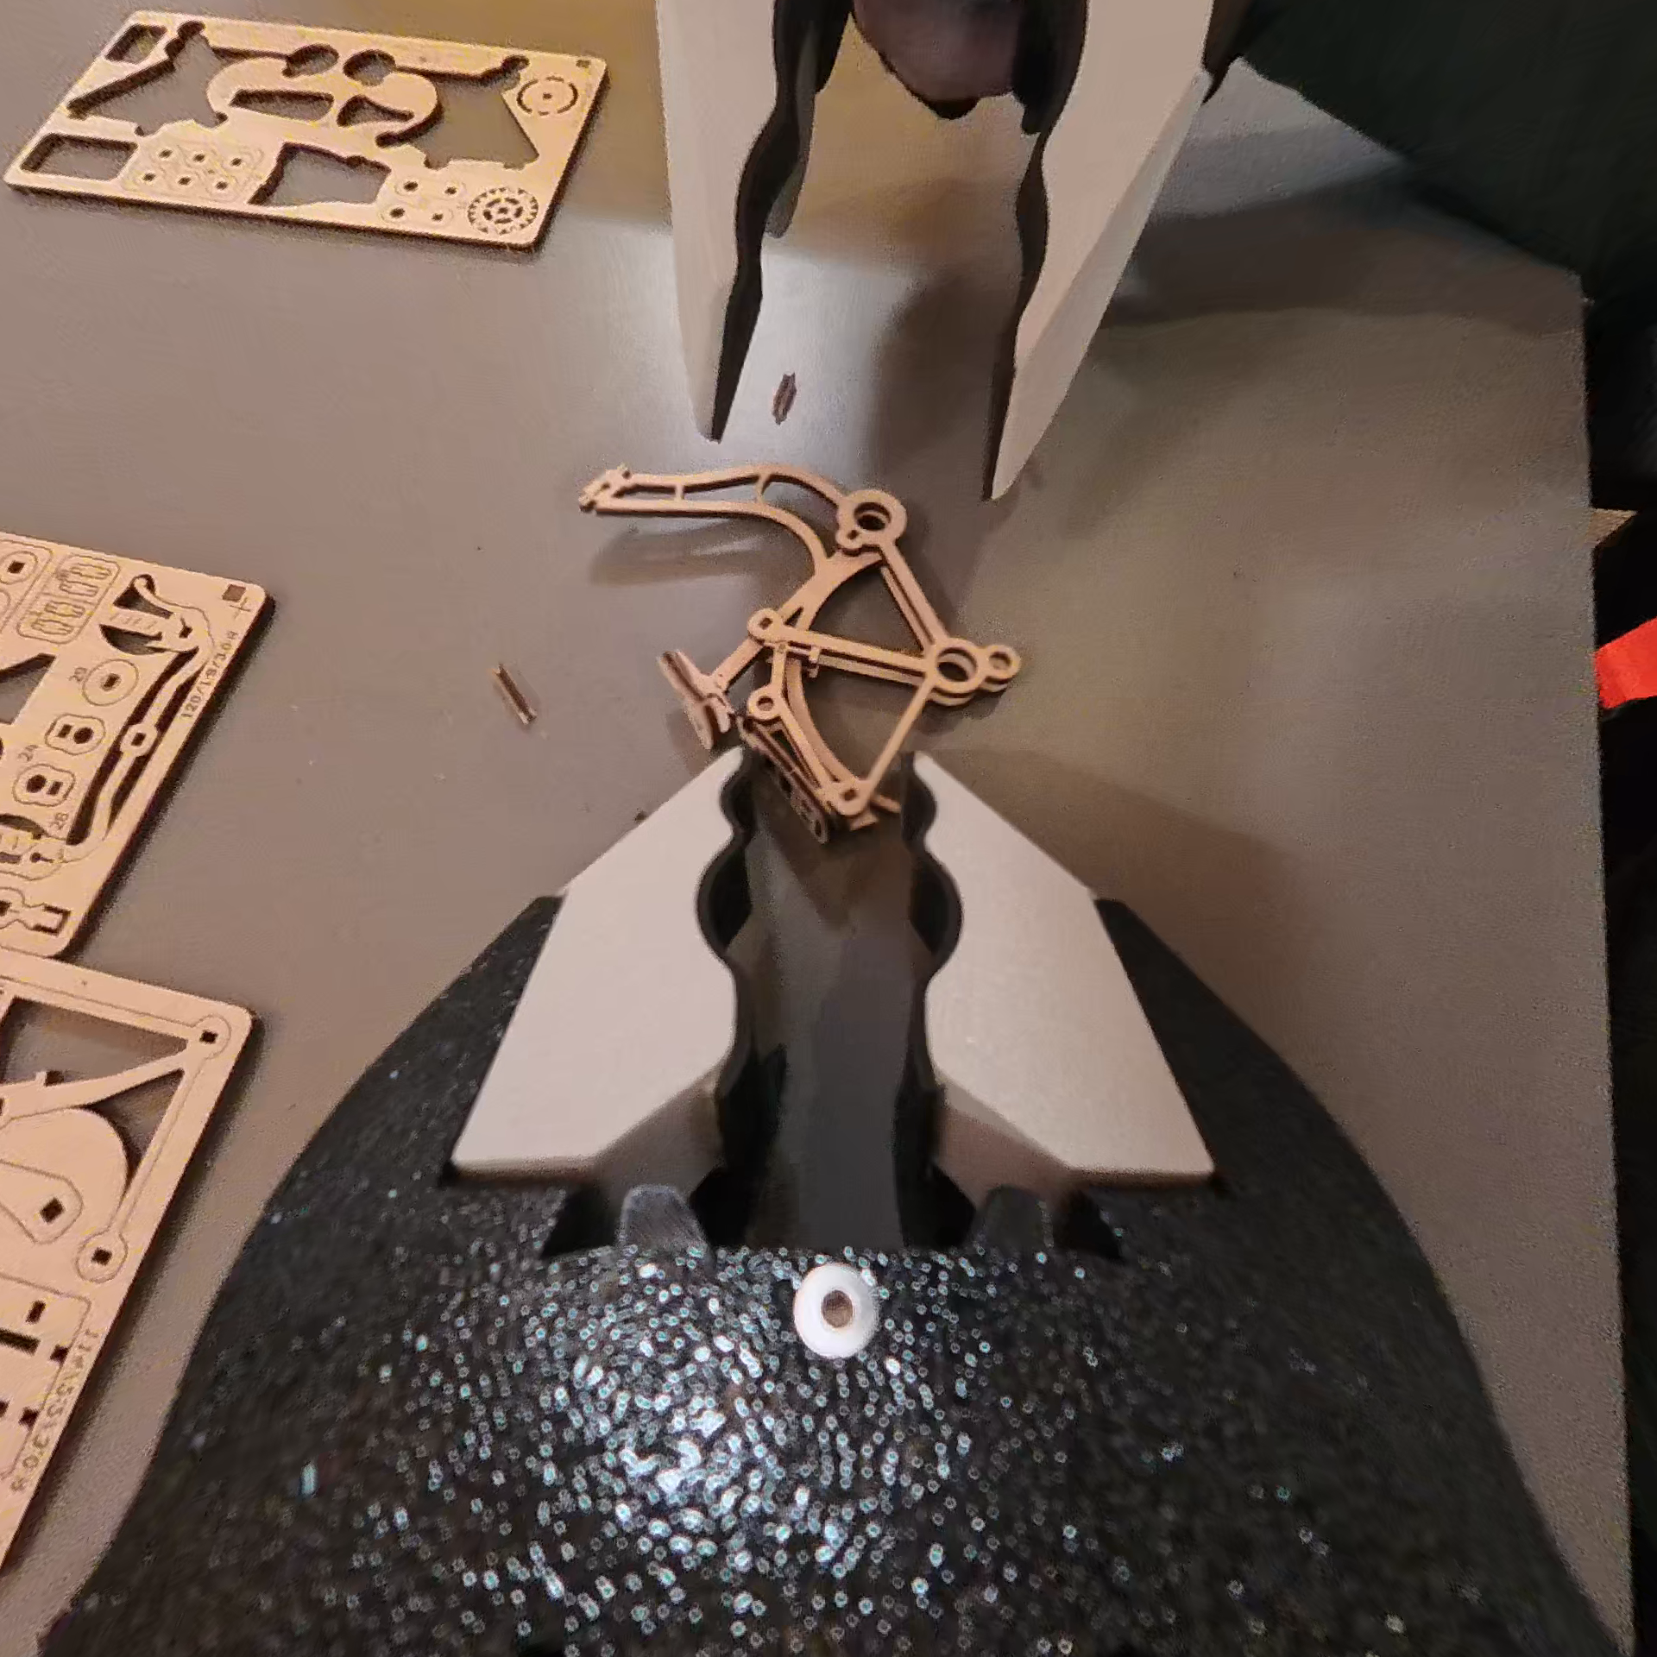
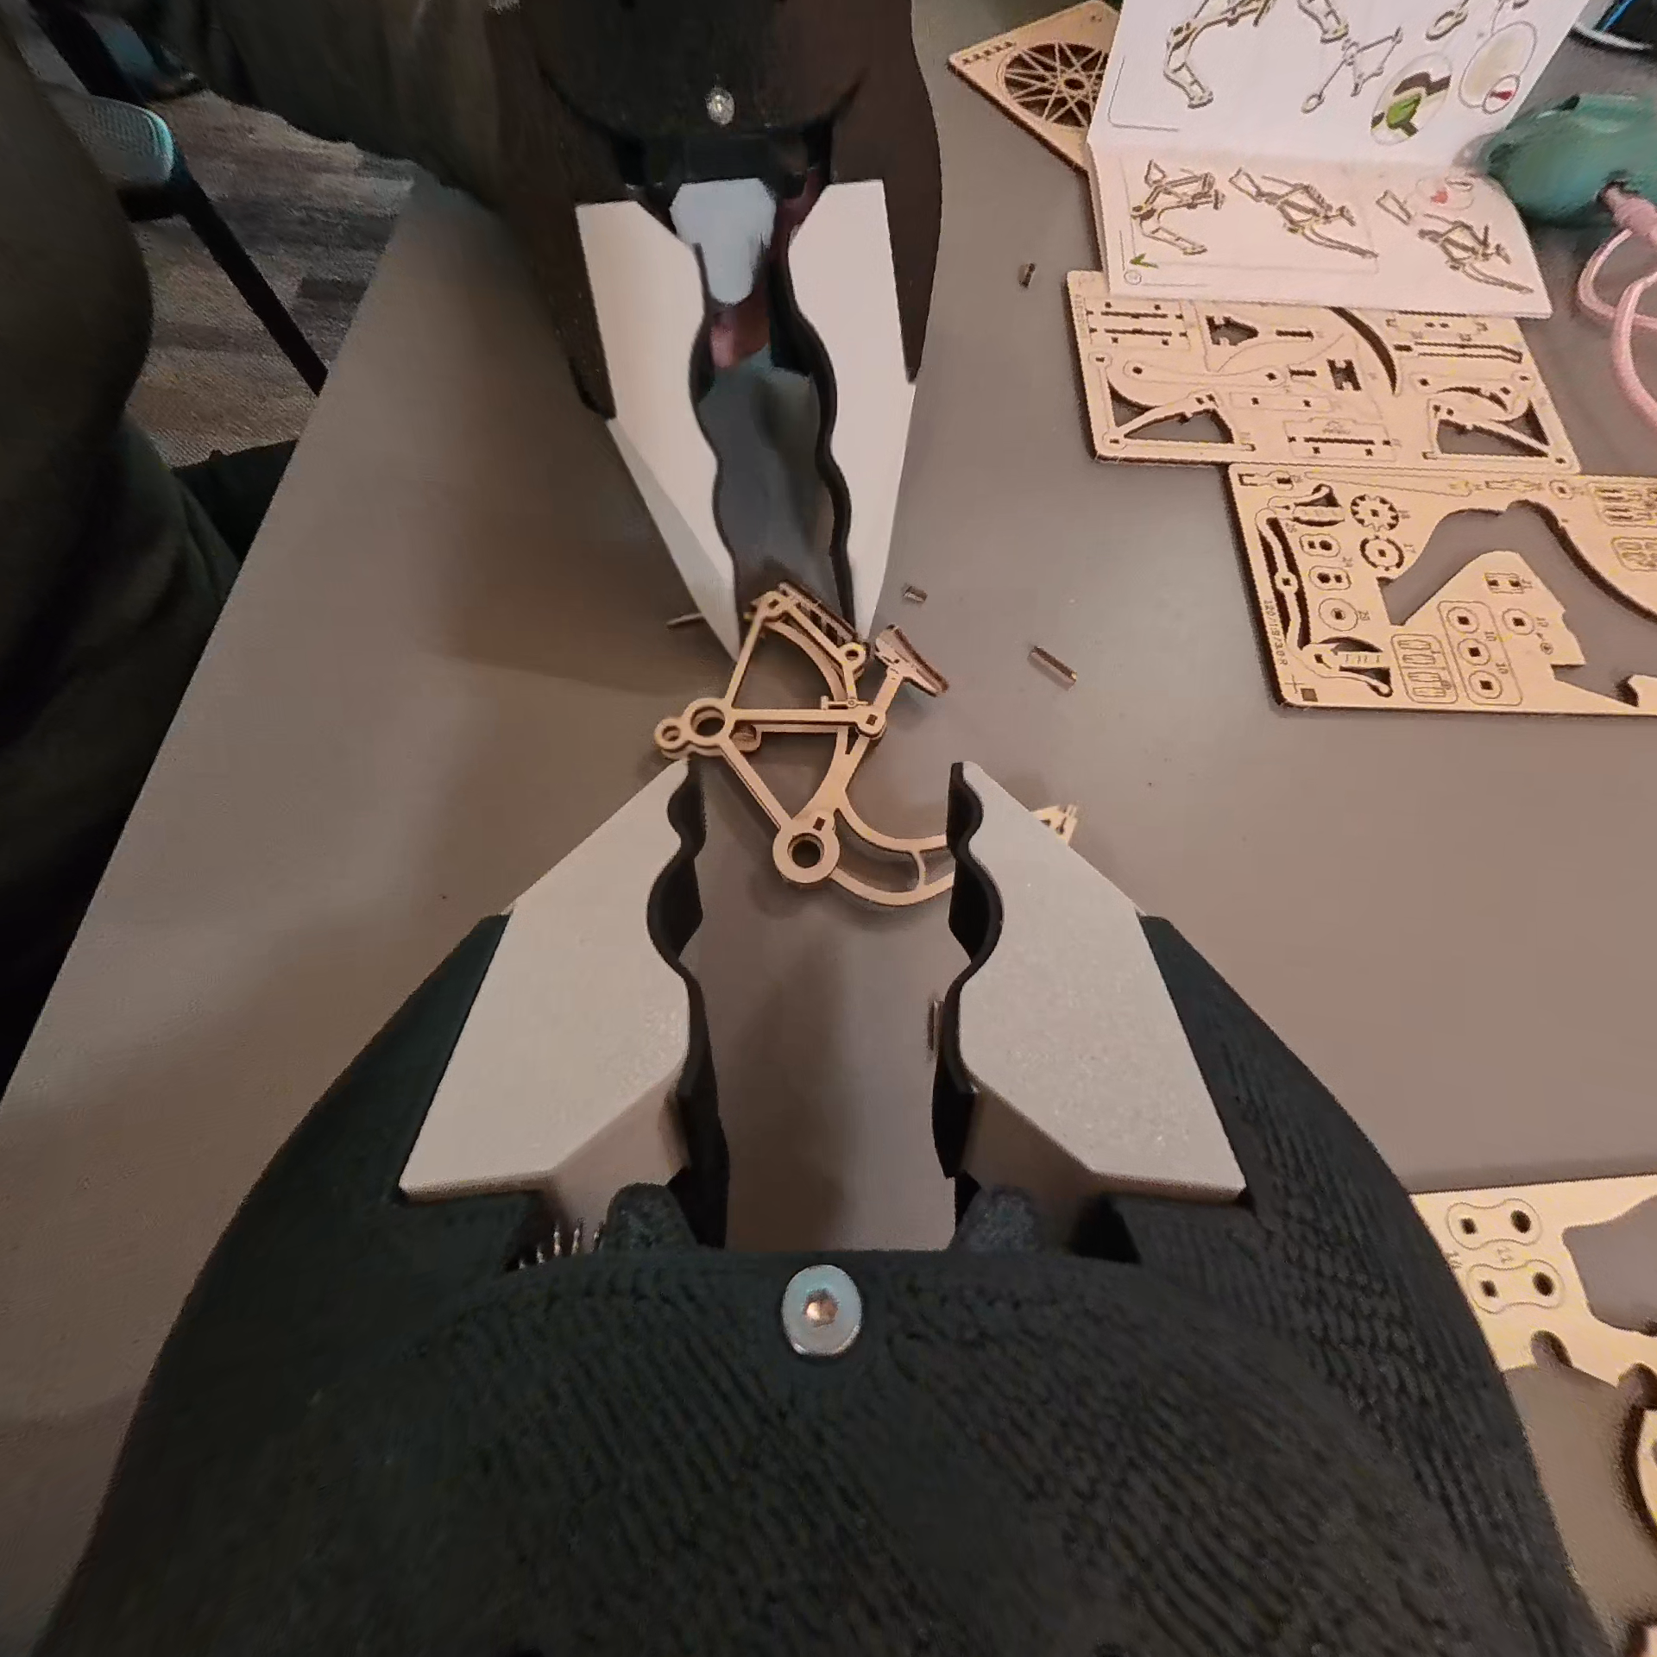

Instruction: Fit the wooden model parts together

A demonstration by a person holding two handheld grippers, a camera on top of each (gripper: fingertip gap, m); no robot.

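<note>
Grippers: two | left gripper (image 1: 829, 789) pinching wooden frame (image 1: 834, 663) at near end, mid-table | right gripper (image 2: 820, 771) jaws spread beside it | frame: pale, openwork, curved struts, ring joints | punched sheets (image 1: 296, 125): three at left

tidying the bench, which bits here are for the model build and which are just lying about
For the build:
wooden frame assembly, held by left gripper
right gripper, jaws open
laser-cut part sheets
instruction booklet
loose wooden pins

Lying about:
pink cable
teal object
</note>
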